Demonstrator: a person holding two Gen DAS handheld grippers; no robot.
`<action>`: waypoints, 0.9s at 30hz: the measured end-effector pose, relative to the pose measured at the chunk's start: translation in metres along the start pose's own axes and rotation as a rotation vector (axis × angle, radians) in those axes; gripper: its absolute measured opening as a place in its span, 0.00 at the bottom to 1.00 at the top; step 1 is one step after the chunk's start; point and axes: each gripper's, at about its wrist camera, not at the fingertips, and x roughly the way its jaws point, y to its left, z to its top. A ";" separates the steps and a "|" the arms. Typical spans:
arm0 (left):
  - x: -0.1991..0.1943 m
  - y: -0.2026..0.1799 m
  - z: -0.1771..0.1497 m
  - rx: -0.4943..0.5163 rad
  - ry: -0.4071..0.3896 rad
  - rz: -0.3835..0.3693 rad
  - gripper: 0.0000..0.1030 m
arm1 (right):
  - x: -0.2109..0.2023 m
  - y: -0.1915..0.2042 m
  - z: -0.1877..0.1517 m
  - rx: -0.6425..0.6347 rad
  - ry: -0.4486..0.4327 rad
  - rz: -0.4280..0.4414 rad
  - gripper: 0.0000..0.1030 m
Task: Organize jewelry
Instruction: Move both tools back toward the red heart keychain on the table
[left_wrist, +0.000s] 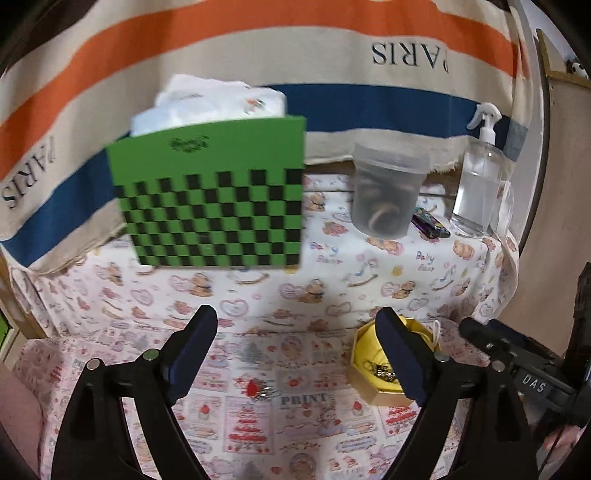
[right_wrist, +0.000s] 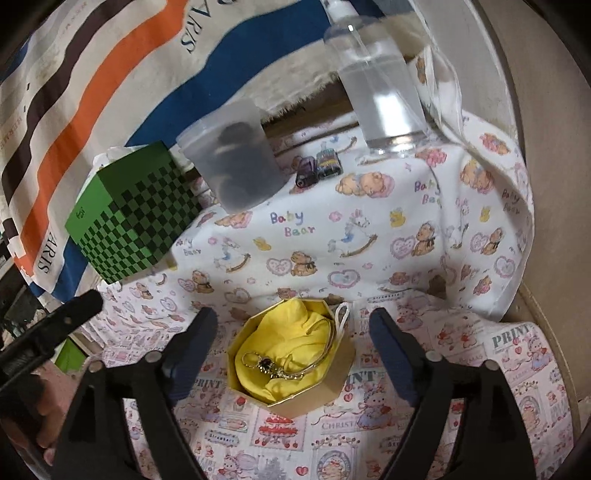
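Note:
A gold octagonal box (right_wrist: 310, 391) lined with yellow cloth (right_wrist: 291, 332) sits on the printed tablecloth. Inside lie a gold bracelet (right_wrist: 328, 354) and a dark-stoned gold piece (right_wrist: 267, 365). My right gripper (right_wrist: 291, 347) is open, its jaws on either side of the box, just above it. In the left wrist view a small red jewel piece (left_wrist: 256, 389) lies on the cloth between my open left gripper's (left_wrist: 297, 354) jaws. The box (left_wrist: 373, 369) shows partly behind the left gripper's right finger (left_wrist: 402, 362).
A green checkered box (left_wrist: 218, 192) stands at the back left, white cloth behind it. A frosted plastic cup (left_wrist: 388, 192) with rings inside, a clear spray bottle (left_wrist: 480, 177) and small dark batteries (right_wrist: 319, 166) stand at the back. A striped PARIS cloth (left_wrist: 295, 66) hangs behind.

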 end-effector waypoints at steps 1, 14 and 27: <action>-0.002 0.002 0.000 0.007 -0.004 0.009 0.85 | -0.002 0.001 0.000 0.000 -0.012 -0.007 0.88; 0.013 0.032 -0.013 0.003 0.001 0.073 0.99 | -0.003 0.001 -0.001 -0.006 -0.061 -0.075 1.00; 0.103 0.064 -0.055 -0.108 0.364 -0.014 0.65 | 0.012 0.008 -0.008 -0.069 -0.013 -0.132 1.00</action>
